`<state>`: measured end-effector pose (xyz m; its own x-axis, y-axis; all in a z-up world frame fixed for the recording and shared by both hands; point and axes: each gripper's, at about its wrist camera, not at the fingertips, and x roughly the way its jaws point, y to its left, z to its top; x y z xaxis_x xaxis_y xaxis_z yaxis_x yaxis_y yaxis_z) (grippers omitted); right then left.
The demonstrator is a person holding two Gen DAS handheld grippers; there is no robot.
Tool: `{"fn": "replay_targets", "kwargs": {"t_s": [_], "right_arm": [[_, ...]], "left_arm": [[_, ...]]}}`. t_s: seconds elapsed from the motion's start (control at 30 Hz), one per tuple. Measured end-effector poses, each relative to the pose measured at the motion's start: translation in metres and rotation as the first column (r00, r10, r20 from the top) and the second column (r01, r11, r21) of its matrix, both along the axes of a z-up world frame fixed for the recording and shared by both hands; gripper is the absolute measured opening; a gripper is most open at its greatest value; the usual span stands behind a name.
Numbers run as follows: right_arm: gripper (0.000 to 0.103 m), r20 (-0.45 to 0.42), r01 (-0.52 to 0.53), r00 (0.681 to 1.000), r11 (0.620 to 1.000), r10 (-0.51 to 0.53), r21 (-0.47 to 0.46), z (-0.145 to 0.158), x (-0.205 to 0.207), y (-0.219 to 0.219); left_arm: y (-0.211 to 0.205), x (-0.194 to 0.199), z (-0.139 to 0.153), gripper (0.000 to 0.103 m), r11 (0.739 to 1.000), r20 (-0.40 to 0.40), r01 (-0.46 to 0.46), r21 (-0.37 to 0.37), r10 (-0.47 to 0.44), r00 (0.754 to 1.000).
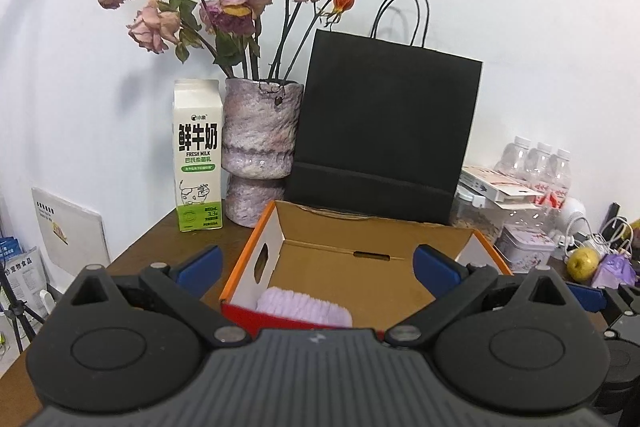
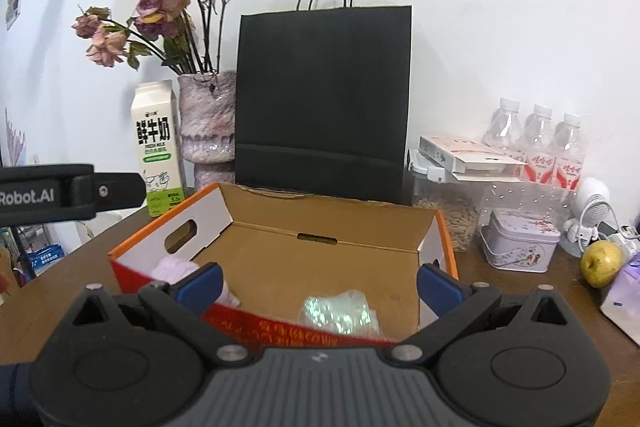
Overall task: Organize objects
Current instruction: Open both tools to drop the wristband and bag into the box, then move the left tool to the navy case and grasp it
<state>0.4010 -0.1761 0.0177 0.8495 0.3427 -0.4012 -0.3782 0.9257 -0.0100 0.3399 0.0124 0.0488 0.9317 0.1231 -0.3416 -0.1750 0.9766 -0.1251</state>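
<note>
Tongs both stand wide and hold nothing: left gripper (image 1: 318, 269) and right gripper (image 2: 319, 283) hover just before the open cardboard box (image 2: 448, 247). Judged mid-sorting; the next move needs a fresh object fetched. Just beyond the tips, inside the box, lie a lilac cloth (image 1: 304, 309) and a shiny packet (image 2: 338, 313). Beyond it stands a black bag (image 2: 324, 95).

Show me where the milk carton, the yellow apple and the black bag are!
White-and-green milk carton (image 1: 197, 155), left wrist view, front label.
Yellow-green apple (image 2: 601, 263), right wrist view, middle of skin.
Black paper bag (image 2: 323, 95), right wrist view, front panel.
</note>
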Motion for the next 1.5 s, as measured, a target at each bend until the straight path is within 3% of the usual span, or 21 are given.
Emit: {"fn": "replay_targets", "kwargs": {"t_s": [0.77,1.5], "right_arm": [[0.103,0.030,-0.016,0.999,1.000,0.015,0.007,-0.001,-0.119,-0.039],[0.103,-0.074,0.032,0.997,0.999,-0.034,-0.026,-0.060,-0.180,-0.092]], "left_arm": [[0.002,-0.113,-0.018,0.103,0.999,0.004,0.012,0.044,-0.012,1.000],[0.048,-0.187,-0.073,0.103,0.995,-0.121,-0.044,0.093,0.055,0.991]]}}
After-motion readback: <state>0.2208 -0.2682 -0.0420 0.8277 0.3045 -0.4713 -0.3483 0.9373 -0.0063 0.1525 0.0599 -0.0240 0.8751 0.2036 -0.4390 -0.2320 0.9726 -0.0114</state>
